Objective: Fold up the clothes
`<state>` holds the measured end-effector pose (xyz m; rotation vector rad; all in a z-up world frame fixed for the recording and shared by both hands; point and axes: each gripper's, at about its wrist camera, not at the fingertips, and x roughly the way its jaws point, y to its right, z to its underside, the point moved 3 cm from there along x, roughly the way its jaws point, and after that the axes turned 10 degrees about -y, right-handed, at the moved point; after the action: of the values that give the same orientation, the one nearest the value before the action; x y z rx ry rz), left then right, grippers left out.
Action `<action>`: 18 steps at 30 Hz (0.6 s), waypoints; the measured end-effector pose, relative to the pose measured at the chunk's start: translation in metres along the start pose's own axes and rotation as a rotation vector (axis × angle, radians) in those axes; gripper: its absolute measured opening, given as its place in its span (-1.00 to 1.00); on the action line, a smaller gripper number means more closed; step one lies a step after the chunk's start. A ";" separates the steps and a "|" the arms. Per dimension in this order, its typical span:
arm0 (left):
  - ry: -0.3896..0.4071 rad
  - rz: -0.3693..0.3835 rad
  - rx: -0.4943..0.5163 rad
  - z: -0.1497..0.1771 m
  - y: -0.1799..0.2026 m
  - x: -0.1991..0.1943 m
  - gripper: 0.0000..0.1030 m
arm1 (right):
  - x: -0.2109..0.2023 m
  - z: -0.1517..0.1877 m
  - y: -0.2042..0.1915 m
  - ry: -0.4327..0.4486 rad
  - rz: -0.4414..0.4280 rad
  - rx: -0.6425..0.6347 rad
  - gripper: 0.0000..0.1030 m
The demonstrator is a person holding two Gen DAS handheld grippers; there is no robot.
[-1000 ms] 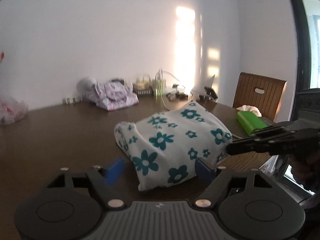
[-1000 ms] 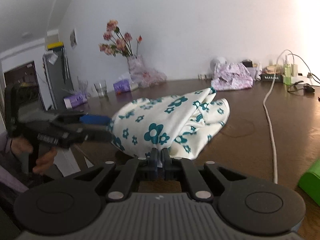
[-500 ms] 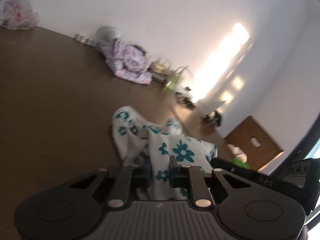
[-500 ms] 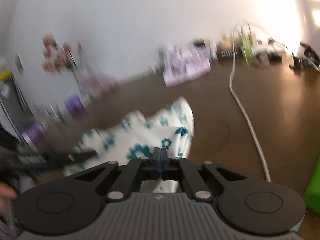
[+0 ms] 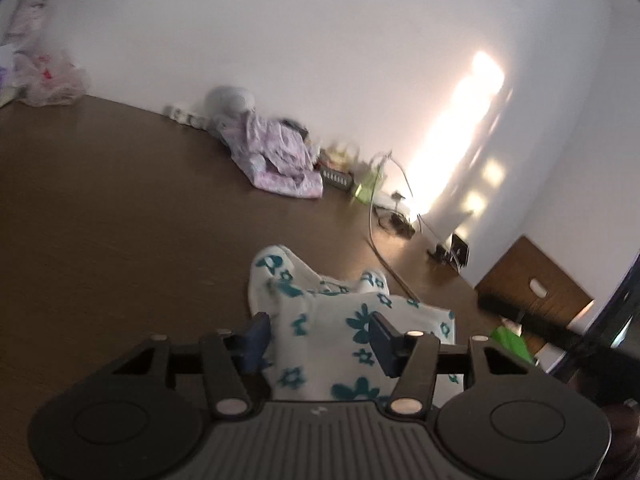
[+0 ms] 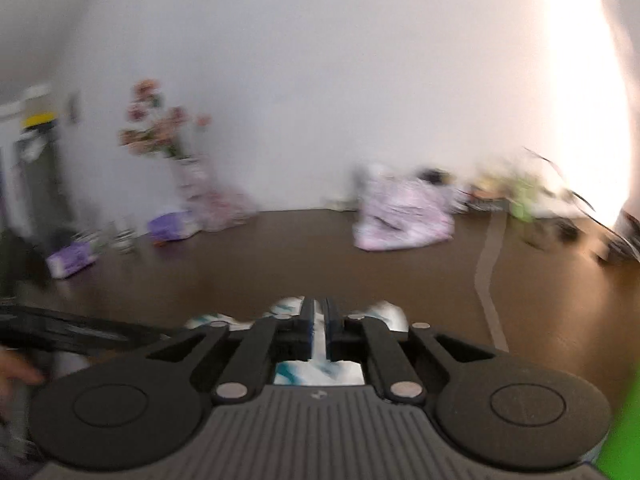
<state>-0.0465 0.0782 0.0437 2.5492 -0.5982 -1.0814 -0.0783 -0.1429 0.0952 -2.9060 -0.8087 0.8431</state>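
A white cloth with teal flowers (image 5: 340,332) lies bunched on the dark wooden table (image 5: 120,220). In the left wrist view my left gripper (image 5: 320,336) is open, its blue pads apart on either side of the cloth. In the blurred right wrist view my right gripper (image 6: 319,320) is shut on a fold of the same cloth (image 6: 316,372), which shows between and below the fingers. The left gripper's dark arm (image 6: 72,330) shows at the left edge of the right wrist view.
A folded lilac garment (image 5: 276,160) lies by the far wall, also in the right wrist view (image 6: 400,216). Chargers and a cable (image 5: 380,248) lie to its right. A wooden chair (image 5: 532,284) and a green box (image 5: 512,340) are at the right. Flowers (image 6: 160,132) stand far left.
My left gripper shut on the cloth half a second ago and has now opened. The cloth has dropped lower and flatter. My right gripper stays shut on it and has swung.
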 end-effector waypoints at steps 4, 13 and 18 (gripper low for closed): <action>-0.054 0.062 -0.065 0.001 -0.006 0.010 0.15 | 0.001 0.013 0.021 0.015 -0.017 0.104 0.34; -0.025 0.166 -0.101 0.006 -0.006 0.011 -0.04 | 0.024 0.046 0.069 -0.111 -0.316 0.405 -0.59; 0.046 0.185 -0.006 0.017 0.010 -0.017 -0.31 | -0.008 0.039 0.060 -0.035 -0.381 0.341 -0.75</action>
<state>-0.0722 0.0763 0.0471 2.4489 -0.7991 -0.9570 -0.0746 -0.2038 0.0568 -2.3485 -1.0565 0.8880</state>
